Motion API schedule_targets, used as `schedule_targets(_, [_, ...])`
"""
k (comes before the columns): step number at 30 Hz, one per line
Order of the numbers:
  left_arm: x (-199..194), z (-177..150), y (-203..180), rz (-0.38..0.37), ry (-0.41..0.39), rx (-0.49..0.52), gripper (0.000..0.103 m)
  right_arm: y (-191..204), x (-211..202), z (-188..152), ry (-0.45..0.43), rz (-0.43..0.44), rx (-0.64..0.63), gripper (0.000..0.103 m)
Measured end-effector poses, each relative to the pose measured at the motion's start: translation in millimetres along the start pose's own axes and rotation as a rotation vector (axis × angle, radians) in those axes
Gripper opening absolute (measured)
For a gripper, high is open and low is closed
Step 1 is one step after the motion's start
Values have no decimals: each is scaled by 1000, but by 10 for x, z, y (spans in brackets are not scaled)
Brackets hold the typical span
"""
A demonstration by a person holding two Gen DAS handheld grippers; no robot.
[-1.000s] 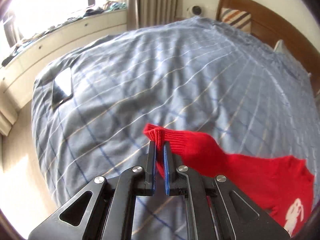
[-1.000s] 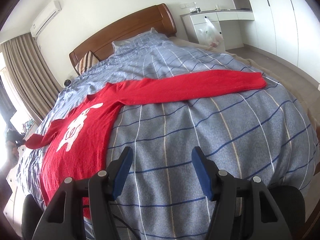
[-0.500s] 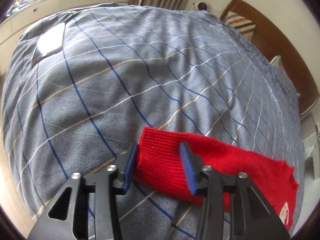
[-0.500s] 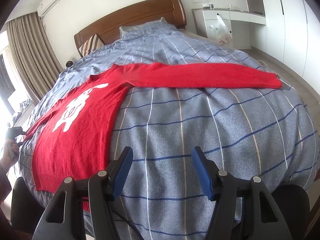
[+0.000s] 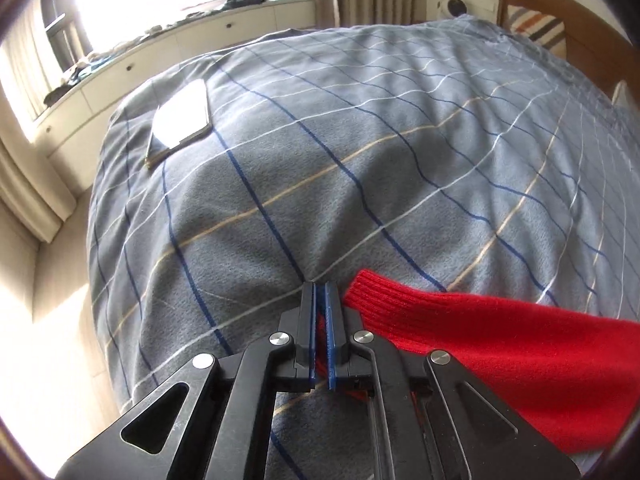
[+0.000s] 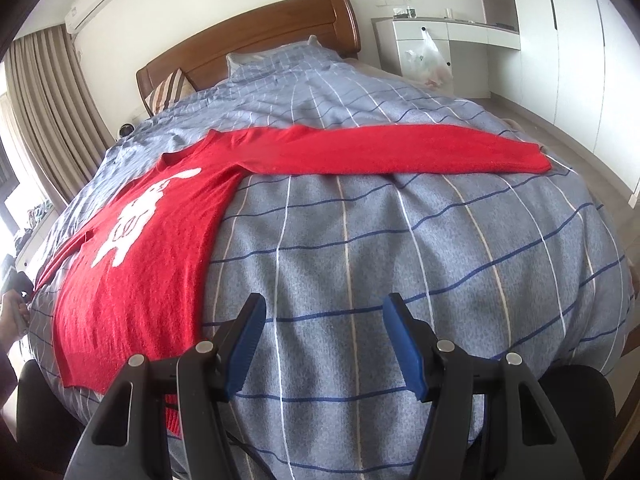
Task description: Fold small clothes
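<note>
A red sweater (image 6: 132,280) with a white rabbit figure lies flat on the checked blue-grey bed cover (image 6: 400,280). One sleeve (image 6: 400,152) stretches out to the right across the bed. In the left wrist view the other sleeve (image 5: 500,344) lies at the lower right, its ribbed cuff (image 5: 364,292) just right of the fingertips. My left gripper (image 5: 320,286) is low on the cover, its jaws closing to shut on a pinch of red knit at the sleeve's near edge. My right gripper (image 6: 324,308) hovers open over bare cover, right of the sweater's hem, with nothing between its pads.
A flat phone-like slab (image 5: 180,120) lies near the bed's far left corner. Behind it runs a window bench (image 5: 200,28) strewn with clothes. The wooden headboard (image 6: 248,40), a striped cushion (image 6: 168,88) and a hanging plastic bag (image 6: 428,60) are at the far end.
The left gripper came down, opened around the sleeve cuff, then shut on the sleeve's near edge. The right gripper stayed open and barely moved.
</note>
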State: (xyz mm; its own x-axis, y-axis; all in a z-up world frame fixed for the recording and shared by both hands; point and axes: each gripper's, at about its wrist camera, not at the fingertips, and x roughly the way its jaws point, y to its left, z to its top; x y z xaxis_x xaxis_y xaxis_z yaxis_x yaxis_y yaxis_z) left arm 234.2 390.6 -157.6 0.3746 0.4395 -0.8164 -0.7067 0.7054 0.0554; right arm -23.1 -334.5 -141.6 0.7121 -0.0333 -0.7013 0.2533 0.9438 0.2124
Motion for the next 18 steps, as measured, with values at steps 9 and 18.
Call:
schedule_targets(9, [-412,-136,137,-82,-81,65,59,46,-23,-3,-23,-7,-18,66])
schedule_targets(18, [-1443,-752,50,-360,-142,173,87,19,-3,17,-47,-9,10,72])
